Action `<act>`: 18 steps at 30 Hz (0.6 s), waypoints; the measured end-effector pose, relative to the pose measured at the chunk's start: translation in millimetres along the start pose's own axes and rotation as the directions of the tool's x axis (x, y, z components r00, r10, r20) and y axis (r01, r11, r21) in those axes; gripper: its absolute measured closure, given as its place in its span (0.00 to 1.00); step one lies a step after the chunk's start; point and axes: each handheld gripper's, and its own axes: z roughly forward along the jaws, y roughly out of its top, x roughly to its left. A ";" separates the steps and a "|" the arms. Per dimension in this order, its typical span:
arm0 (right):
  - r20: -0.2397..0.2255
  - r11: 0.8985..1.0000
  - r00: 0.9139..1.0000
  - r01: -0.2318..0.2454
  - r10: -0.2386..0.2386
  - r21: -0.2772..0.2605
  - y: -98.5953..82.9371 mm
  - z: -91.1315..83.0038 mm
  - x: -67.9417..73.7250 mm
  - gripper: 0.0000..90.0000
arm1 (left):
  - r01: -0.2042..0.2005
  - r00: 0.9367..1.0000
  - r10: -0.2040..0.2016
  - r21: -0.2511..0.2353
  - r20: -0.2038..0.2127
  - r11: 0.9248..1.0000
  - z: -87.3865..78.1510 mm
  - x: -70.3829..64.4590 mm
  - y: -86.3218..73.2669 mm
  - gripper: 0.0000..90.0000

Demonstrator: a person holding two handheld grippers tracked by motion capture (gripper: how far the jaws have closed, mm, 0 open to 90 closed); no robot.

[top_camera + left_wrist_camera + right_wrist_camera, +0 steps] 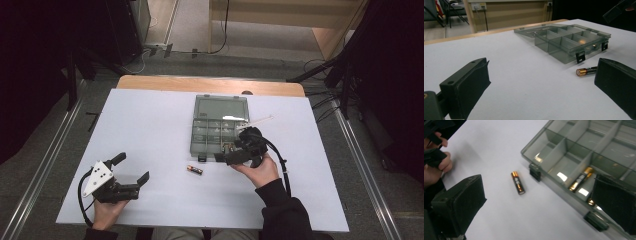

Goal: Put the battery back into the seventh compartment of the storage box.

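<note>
Smoke-grey clear plastic organiser box [220,131] sits lid-open mid counter [150,130], w/ divided compartments; one AA battery [581,179] already lies in a front compartment near the right claw, and something small and brassy glints beside it, too hidden to ID. A second AA battery [195,170] lies loose on the white counter just in front of the box's front latch, touching nothing. Right claw [239,152] hovers over the box's front right corner, jaws apart and holding nothing; in the right gripper view the loose battery [518,182] shows between and ahead of the jaws, off toward the left one. Left claw [131,170] is low over the counter at the near left, jaws wide apart, empty, well away from the battery, which shows in its own view [586,71] just by the right jaw tip. Judgement: sorting batteries into the box, w/ the pick of the loose one next. That calls for a claw to drop over the battery, jaws astride its long axis, close across the barrel, then lift clear of the box wall and set it in a compartment. It's round and slick, so prob. rolls if nudged off-centre.
</note>
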 end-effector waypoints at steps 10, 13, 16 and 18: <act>-0.012 0.993 0.996 0.091 -0.090 0.073 -0.7 19.0 22.6 0.00 | -0.001 1.000 0.001 -0.002 -0.001 1.000 -0.2 0.0 0.1 0.00; -0.014 0.990 0.993 0.115 -0.114 0.088 -0.8 22.7 27.3 0.00 | -0.001 1.000 0.001 -0.002 -0.001 1.000 -0.3 0.1 0.2 0.00; -0.015 0.985 0.990 0.140 -0.139 0.098 -1.4 25.9 31.6 0.00 | -0.001 1.000 0.001 -0.002 -0.001 1.000 -0.2 0.0 0.1 0.00; -0.028 0.980 0.986 0.165 -0.163 0.112 -1.9 28.3 34.0 0.00 | -0.001 1.000 0.001 -0.002 -0.001 1.000 -0.1 -0.1 0.1 0.00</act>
